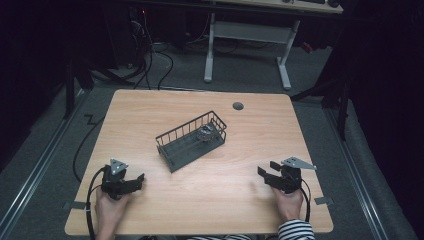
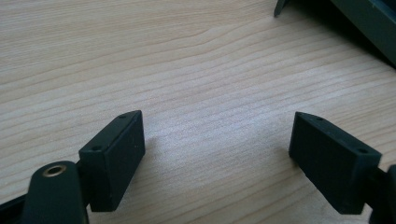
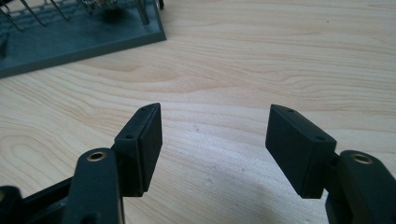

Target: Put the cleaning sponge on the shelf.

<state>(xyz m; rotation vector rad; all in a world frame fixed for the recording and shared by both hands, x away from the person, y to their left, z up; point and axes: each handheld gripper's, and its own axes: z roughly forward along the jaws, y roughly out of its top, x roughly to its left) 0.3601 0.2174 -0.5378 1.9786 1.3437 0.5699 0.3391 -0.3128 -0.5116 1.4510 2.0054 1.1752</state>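
Observation:
A dark wire basket [image 1: 172,142] stands slantwise at the middle of the wooden table, with a crumpled silvery object [image 1: 205,133] in its far right end. My left gripper [image 1: 138,179] rests low on the table at the near left, open, with bare wood between its jaws [image 2: 217,149]. At the near right, my right gripper [image 1: 266,168] is open too and holds nothing [image 3: 215,140]. The basket's base [image 3: 70,44] lies ahead and to the left in the right gripper view, and its corner [image 2: 369,23] shows at the top right of the left gripper view.
A round cable hole [image 1: 238,106] sits near the table's far edge. The table [image 1: 200,210] ends close behind both hands. Beyond it are a white desk frame [image 1: 210,50] and cables on the floor [image 1: 150,65].

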